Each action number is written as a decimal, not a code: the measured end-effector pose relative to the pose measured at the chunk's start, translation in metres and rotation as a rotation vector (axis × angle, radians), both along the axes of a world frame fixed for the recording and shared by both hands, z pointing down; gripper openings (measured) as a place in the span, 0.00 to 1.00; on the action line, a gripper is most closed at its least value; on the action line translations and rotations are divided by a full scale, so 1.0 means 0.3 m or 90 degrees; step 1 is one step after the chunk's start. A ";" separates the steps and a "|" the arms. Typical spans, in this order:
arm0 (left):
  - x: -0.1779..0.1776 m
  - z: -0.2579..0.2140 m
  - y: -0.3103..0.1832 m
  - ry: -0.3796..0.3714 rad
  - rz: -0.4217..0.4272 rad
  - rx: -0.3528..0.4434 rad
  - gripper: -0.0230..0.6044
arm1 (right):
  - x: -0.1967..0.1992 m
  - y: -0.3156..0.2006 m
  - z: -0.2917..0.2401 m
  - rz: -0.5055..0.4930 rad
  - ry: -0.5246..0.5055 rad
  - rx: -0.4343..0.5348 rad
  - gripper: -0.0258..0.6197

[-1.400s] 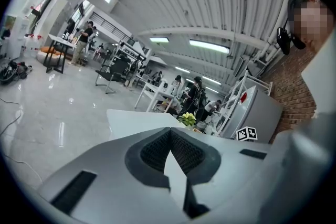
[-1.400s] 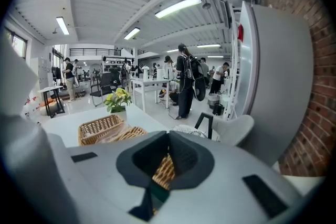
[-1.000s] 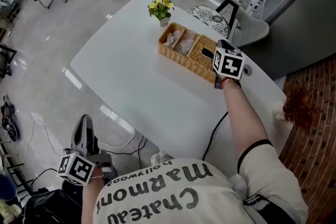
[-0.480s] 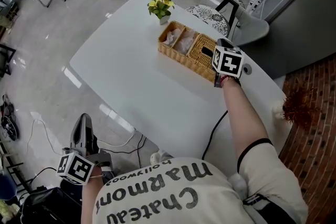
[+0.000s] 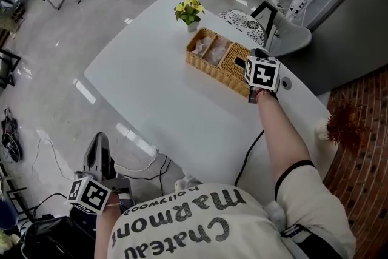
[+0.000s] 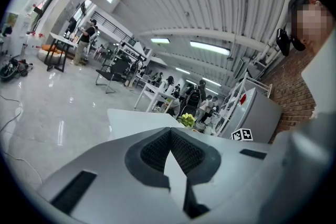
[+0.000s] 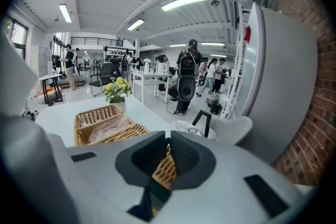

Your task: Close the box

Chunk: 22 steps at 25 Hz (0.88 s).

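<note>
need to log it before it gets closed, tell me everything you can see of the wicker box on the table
The wicker box is a long rectangular basket of tan woven cane. It rests flat on the white table, beside a small pot of yellow flowers. The compartments at the flower end stand open and hold crumpled pale wrappers. A woven lid sits at the other end, where the right gripper has its jaws shut on the weave.

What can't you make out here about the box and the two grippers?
- Head view: the right gripper covers the right end of the wicker box, hiding how its jaws meet the lid.
- Head view: the open compartments' pale contents are too small to identify.
- Left gripper view: the body of the left gripper hides the box.
</note>
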<state>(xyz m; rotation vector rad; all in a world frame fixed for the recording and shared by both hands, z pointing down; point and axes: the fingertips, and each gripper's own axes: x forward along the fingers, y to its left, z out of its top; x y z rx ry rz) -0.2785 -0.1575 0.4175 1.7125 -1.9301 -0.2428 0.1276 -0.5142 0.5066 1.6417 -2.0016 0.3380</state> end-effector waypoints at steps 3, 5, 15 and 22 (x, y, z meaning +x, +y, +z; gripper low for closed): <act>-0.002 -0.013 0.021 -0.003 -0.002 0.005 0.04 | 0.003 0.010 -0.004 -0.002 0.001 0.004 0.10; -0.014 -0.016 0.034 -0.004 -0.006 0.010 0.04 | 0.002 0.016 0.005 -0.001 0.005 -0.001 0.12; -0.012 -0.046 0.105 0.002 -0.004 0.052 0.04 | 0.021 0.237 -0.136 0.021 -0.055 0.077 0.12; 0.055 -0.096 0.136 0.004 0.050 0.093 0.04 | 0.003 0.486 -0.109 0.054 -0.124 0.033 0.04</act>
